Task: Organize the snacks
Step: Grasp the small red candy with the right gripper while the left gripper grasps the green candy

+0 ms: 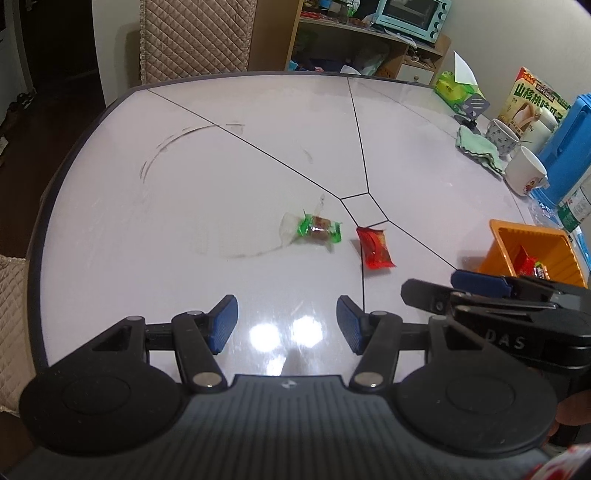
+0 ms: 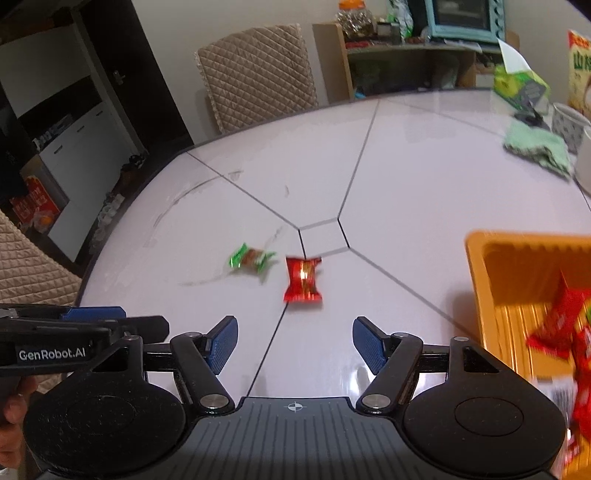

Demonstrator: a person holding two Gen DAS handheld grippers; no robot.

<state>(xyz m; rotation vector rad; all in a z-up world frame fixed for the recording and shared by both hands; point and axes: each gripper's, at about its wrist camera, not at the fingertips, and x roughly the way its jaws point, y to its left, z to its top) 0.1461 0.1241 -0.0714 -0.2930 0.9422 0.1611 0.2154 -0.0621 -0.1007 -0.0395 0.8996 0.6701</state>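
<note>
Two wrapped snacks lie near the middle of the white table: a green-wrapped candy and, just right of it, a red packet. An orange tray at the right holds several red snack packets. My left gripper hovers open over bare table short of both snacks, nothing between its blue pads. My right gripper is open too, with nothing in it, the red packet just ahead of it. The right gripper's side shows in the left wrist view.
Along the table's right side stand mugs, a green cloth, a green tissue pack, a snack box and a blue container. Quilted chairs and a shelf with a small oven stand beyond the table.
</note>
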